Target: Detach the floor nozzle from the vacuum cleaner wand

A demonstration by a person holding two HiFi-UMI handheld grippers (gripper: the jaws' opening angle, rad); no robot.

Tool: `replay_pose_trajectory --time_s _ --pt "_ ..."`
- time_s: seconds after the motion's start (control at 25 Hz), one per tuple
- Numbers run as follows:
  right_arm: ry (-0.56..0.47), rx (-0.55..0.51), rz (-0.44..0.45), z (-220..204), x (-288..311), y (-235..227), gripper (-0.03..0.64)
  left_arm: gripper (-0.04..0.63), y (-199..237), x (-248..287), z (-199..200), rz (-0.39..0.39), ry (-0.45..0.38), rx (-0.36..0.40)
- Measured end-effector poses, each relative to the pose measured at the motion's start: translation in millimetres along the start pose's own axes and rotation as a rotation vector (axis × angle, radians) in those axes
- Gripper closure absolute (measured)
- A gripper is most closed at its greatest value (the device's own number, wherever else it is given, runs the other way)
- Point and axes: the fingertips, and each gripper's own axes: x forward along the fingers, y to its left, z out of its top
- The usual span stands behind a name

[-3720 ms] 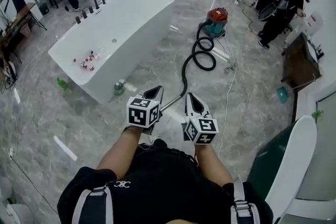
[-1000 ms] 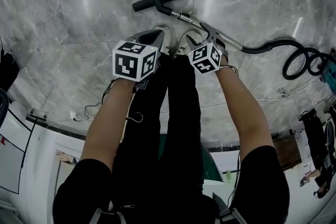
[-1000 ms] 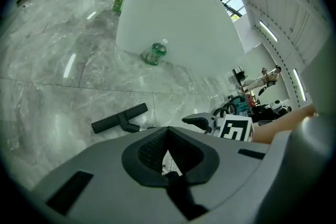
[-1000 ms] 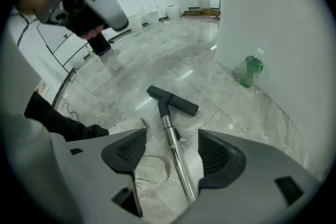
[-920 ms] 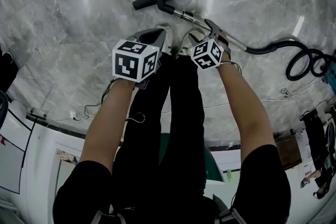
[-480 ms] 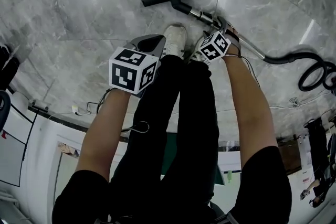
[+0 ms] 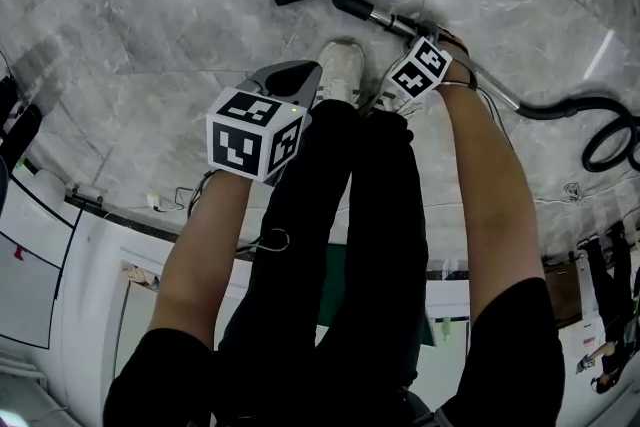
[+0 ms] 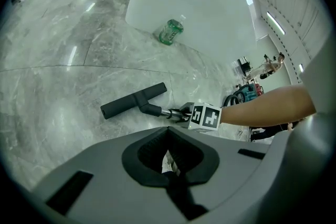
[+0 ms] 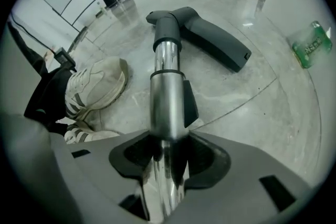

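Marble floor [image 7: 150, 35], R gripper [image 9: 168, 150] just clamped onto wand [image 9: 167, 86], L gripper [image 8: 168, 157] clenched empty

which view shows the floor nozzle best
The right gripper view: the floor nozzle is close and large, its neck on the wand. The left gripper view and head view show it whole but small.

The left tool [image 7: 298, 75] hung shut and empty, pointing down. The right tool [image 9: 167, 160], jaws just closing, clamped the wand [image 9: 167, 76].
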Motion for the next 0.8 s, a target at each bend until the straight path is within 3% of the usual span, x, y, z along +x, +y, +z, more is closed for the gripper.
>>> replay_pose_trajectory --time_s 0.16,0.32,0.36,0.4,0.52,0.6,0.8 --pt "-0.079 0.01 0.008 10 -35 -1 0.433 0.588 -10 -3 9 0.019 -0.033 -0.043" --pt "-0.166 0.015 0.015 20 -86 -5 0.433 0.58 -28 -6 31 -0.064 -0.133 -0.207" --pt "-0.19 0.014 0.017 23 -99 -6 0.433 0.534 -31 -7 37 -0.089 -0.167 -0.264" --pt "-0.217 0.015 0.025 26 -114 -7 0.433 0.379 -33 -10 44 -0.121 -0.213 -0.334" --pt "-0.329 0.018 0.081 44 -173 -1 0.433 0.238 -44 -28 76 -0.235 -0.392 -0.535" --pt "-0.4 0.013 0.101 57 -215 2 0.433 0.215 -56 -42 99 -0.275 -0.478 -0.541" --pt "-0.469 -0.042 0.171 71 -284 31 0.433 0.213 -80 -89 138 -0.238 -0.713 -0.517"
